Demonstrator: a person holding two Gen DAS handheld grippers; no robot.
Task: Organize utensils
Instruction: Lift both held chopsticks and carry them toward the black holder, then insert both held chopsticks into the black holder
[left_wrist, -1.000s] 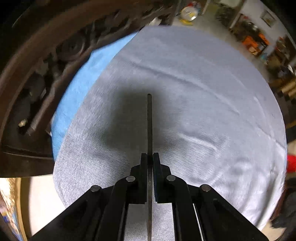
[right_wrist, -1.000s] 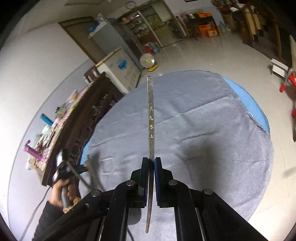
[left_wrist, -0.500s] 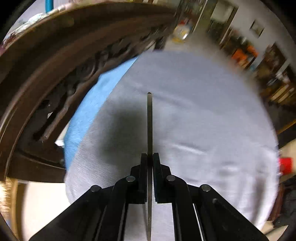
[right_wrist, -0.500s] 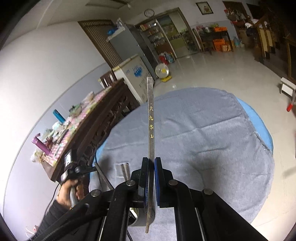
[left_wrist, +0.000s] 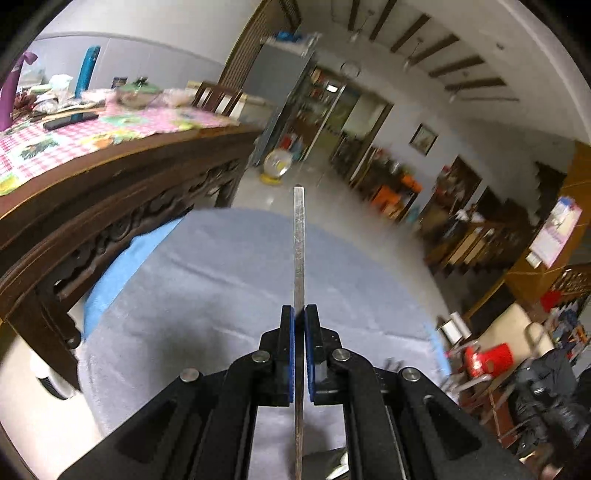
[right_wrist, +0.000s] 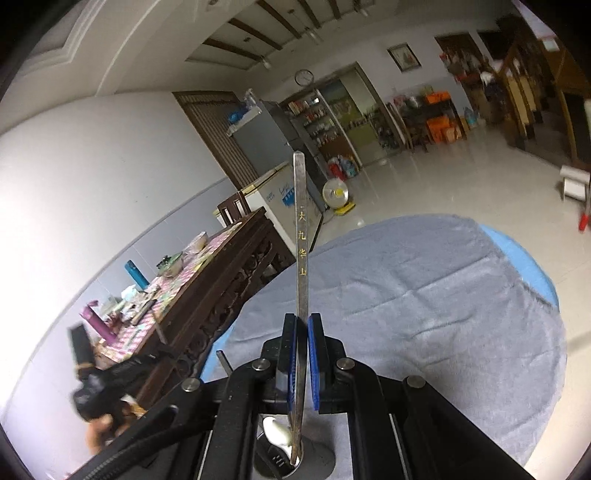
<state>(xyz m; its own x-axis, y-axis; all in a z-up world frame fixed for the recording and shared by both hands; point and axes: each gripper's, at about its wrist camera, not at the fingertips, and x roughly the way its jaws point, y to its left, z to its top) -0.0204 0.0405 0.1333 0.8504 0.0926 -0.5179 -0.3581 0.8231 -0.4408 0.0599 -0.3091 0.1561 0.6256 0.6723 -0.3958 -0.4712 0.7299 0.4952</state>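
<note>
Both grippers have lifted: left gripper (left_wrist: 299, 354) clamps one chopstick (left_wrist: 298, 251), right gripper (right_wrist: 302, 362) another chopstick (right_wrist: 301, 236); neither stowed yet.

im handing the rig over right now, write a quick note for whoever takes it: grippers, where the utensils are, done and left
Left gripper: jaws shut on a flat metal utensil, held above the grey cloth.
Right gripper: jaws shut on a metal utensil with gold characters; its lower end hangs at a round holder on the cloth, a white spoon already inside.
Done: both utensils picked up.
Left: lower each into the holder and release, probably the right one first. Neither is released yet.
</note>
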